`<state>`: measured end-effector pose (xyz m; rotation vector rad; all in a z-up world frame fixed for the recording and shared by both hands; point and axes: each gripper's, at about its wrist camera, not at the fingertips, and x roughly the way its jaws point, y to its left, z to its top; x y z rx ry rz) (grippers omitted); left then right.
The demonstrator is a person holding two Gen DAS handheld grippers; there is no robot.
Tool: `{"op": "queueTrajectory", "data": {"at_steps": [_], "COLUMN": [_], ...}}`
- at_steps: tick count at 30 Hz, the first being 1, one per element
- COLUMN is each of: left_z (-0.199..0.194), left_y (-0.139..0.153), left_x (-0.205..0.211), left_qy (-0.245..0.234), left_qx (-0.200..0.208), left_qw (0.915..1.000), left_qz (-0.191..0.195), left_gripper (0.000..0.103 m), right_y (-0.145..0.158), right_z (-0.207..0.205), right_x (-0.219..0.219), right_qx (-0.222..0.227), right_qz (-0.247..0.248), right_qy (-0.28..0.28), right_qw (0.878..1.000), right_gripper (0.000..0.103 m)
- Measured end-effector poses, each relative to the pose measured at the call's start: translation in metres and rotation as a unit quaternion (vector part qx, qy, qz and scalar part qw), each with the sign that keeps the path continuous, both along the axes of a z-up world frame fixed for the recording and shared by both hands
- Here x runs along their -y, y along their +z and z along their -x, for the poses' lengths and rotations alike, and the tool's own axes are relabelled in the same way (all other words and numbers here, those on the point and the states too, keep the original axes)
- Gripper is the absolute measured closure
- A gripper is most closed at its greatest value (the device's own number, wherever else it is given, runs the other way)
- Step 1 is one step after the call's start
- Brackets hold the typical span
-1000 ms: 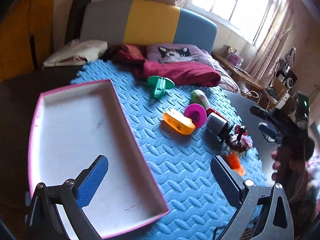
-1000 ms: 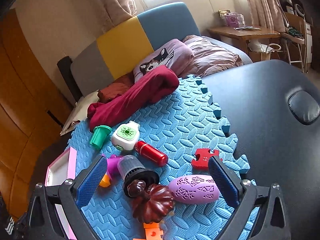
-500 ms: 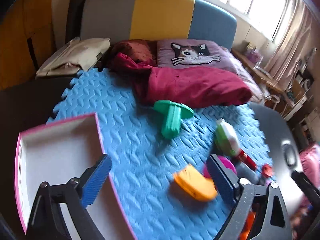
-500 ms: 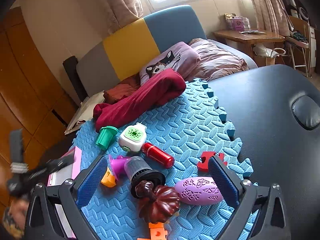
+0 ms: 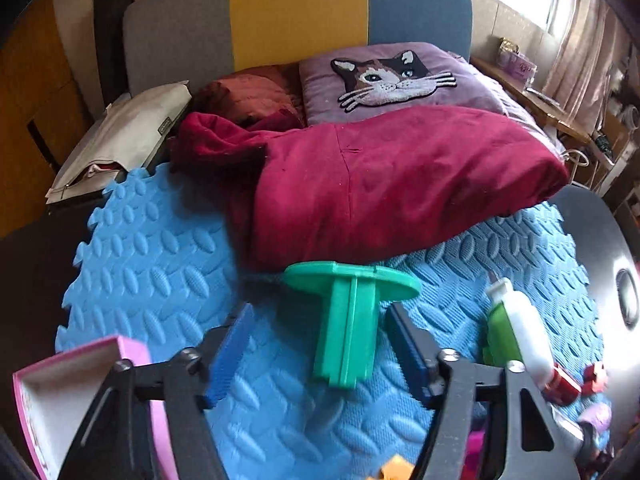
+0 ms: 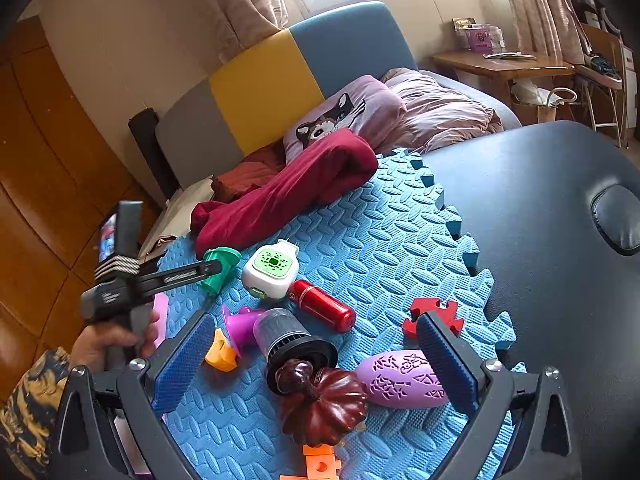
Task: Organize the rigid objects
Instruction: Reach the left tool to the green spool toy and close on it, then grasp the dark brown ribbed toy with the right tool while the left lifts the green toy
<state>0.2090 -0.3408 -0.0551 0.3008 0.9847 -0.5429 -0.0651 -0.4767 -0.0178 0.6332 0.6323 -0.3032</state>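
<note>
L gripper point(image 5: 320, 344) jaws closing round green flanged piece point(image 5: 348, 320), pads not touching yet

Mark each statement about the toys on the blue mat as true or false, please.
1. The green flanged peg lies between the left tongs' fingers. True; the jaws are closing, with gaps visible on both sides.
2. The right tongs grip the red cylinder. False: they are open and hold nothing.
3. The brown pumpkin touches the purple oval. True.
4. The dark red cloth lies inside the pink-rimmed tray. False: it lies on the blue foam mat's far edge.
</note>
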Motion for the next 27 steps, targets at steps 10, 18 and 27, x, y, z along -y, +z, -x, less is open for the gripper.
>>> {"op": "queueTrajectory", "data": {"at_steps": [10, 18, 27], "left_z": [0.02, 0.068, 0.117], "left_y": [0.005, 0.04, 0.069], "left_x": [-0.019, -0.052, -0.098], "left_qy": [-0.006, -0.026, -0.037], "left_qx": [0.007, 0.02, 0.025], "left_qw": [0.9997, 0.9978, 0.9949], "left_qz": [0.024, 0.057, 0.09], "left_gripper": [0.073, 0.073, 0.073], "right_y": [-0.004, -0.006, -0.015], "right_z": [0.007, -0.005, -0.019], "right_x": [0.016, 0.002, -0.018], "right_qx": [0.008, 0.003, -0.036], "right_qz": [-0.025, -0.028, -0.018], "right_qy": [-0.025, 0.022, 0.077], "right_qw": [0.999, 0.999, 0.996], "right_gripper": [0.027, 0.027, 0.031]}}
